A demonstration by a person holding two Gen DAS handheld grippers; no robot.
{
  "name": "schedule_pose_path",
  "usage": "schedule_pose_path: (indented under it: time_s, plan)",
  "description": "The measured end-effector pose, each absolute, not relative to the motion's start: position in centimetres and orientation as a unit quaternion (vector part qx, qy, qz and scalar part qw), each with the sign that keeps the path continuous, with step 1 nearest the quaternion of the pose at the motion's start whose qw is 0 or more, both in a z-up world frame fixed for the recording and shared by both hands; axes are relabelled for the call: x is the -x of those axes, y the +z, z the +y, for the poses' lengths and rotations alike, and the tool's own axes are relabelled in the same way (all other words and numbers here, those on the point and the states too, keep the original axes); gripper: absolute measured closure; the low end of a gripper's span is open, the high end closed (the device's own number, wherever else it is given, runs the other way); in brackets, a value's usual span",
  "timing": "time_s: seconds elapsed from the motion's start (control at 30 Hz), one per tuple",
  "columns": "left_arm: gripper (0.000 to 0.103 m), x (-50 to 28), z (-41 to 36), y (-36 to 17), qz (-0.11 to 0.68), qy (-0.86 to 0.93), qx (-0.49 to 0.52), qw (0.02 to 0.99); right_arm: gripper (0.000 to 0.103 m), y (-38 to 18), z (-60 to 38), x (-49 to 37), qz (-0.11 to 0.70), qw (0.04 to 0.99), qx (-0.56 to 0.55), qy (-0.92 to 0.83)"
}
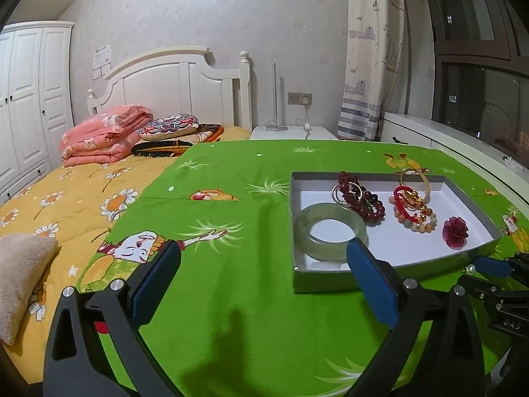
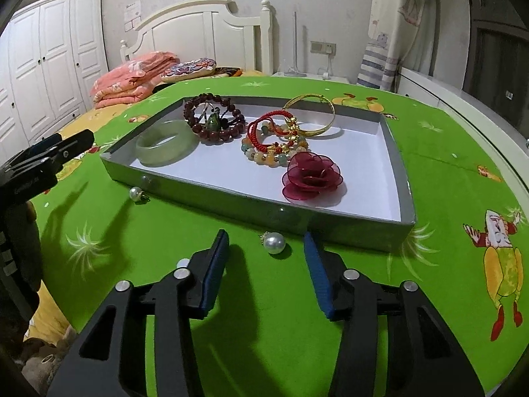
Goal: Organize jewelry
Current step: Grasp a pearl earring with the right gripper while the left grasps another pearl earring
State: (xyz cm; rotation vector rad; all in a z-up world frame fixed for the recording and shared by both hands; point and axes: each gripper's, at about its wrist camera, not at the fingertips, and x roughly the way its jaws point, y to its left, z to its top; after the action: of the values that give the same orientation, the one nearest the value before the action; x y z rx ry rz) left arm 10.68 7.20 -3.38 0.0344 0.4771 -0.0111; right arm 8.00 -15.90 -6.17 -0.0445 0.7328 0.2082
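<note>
A shallow grey tray (image 2: 231, 200) with a white floor lies on the green cloth. Inside it are a pale jade bangle (image 2: 165, 144), a dark red bead bracelet (image 2: 215, 122), a gold bangle (image 2: 310, 115), red cord and coloured bead bracelets (image 2: 277, 145), and a burgundy fabric rose (image 2: 310, 175). My right gripper (image 2: 265, 236) is open, low over the cloth just before the tray's front wall, and a pearl earring (image 2: 275, 244) lies between its fingertips. A second pearl (image 2: 135, 194) rests against the tray's left front corner. My left gripper (image 1: 264, 254) is open and empty, left of the tray (image 1: 330, 281), near the jade bangle (image 1: 330, 231).
The green cartoon-print cloth (image 1: 231, 297) covers a round table. A bed with a yellow daisy quilt (image 1: 66, 205), folded pink bedding (image 1: 105, 139) and a white headboard stands to the left. A white nightstand (image 1: 291, 132) and a curtain are behind, and a white wardrobe at far left.
</note>
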Motion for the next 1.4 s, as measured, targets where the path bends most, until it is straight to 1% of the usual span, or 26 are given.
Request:
schedule_pose_path:
  time_s: [0.03, 0.1, 0.17, 0.57, 0.6, 0.67, 0.7, 0.8, 1.0, 1.1, 1.23, 1.27, 1.4]
  plan:
    - [0.006, -10.7, 7.2, -3.4, 0.236, -0.006, -0.015, 0.972, 0.069, -6.2, -15.8, -8.0, 0.356, 0.928, 0.025, 0.103]
    - [0.006, -10.6, 7.3, -3.4, 0.237, -0.008, -0.012, 0.971, 0.075, -6.2, -15.5, -7.9, 0.354, 0.929, 0.030, 0.105]
    - [0.006, -10.6, 7.4, -3.4, 0.238, -0.009, -0.010, 0.971, 0.078, -6.2, -15.4, -7.7, 0.353, 0.929, 0.034, 0.109]
    - [0.006, -10.6, 7.2, -3.3, 0.240, -0.008, -0.016, 0.971, 0.080, -6.3, -15.5, -7.2, 0.345, 0.931, 0.037, 0.117]
    - [0.006, -10.6, 7.1, -3.4, 0.240, -0.008, -0.017, 0.971, 0.080, -6.3, -15.4, -7.2, 0.343, 0.931, 0.040, 0.118]
    - [0.006, -10.6, 7.1, -3.4, 0.241, -0.008, -0.018, 0.970, 0.088, -6.4, -15.3, -7.1, 0.340, 0.931, 0.043, 0.122]
    - [0.006, -10.7, 7.1, -3.4, 0.241, -0.008, -0.018, 0.970, 0.089, -6.4, -15.2, -6.9, 0.338, 0.931, 0.047, 0.126]
    - [0.006, -10.8, 7.0, -3.5, 0.243, -0.007, -0.020, 0.970, 0.089, -6.4, -14.8, -6.6, 0.334, 0.932, 0.059, 0.127]
    - [0.006, -10.8, 6.7, -3.6, 0.251, 0.001, -0.029, 0.968, 0.089, -6.5, -15.2, -6.1, 0.324, 0.936, 0.050, 0.128]
    - [0.006, -9.9, 5.8, -3.6, 0.241, 0.005, -0.044, 0.970, 0.089, -6.6, -15.2, -5.9, 0.321, 0.937, 0.047, 0.130]
    - [0.006, -8.6, 4.2, -3.9, 0.250, -0.025, -0.039, 0.967, 0.089, -6.6, -15.3, -5.9, 0.318, 0.938, 0.042, 0.132]
    - [0.007, -8.4, 3.5, -4.0, 0.251, -0.031, -0.044, 0.966, 0.089, -6.6, -15.3, -5.9, 0.318, 0.938, 0.042, 0.132]
    - [0.020, -8.8, 1.0, -4.8, 0.282, -0.058, -0.056, 0.956, 0.089, -6.6, -15.4, -5.7, 0.316, 0.938, 0.039, 0.134]
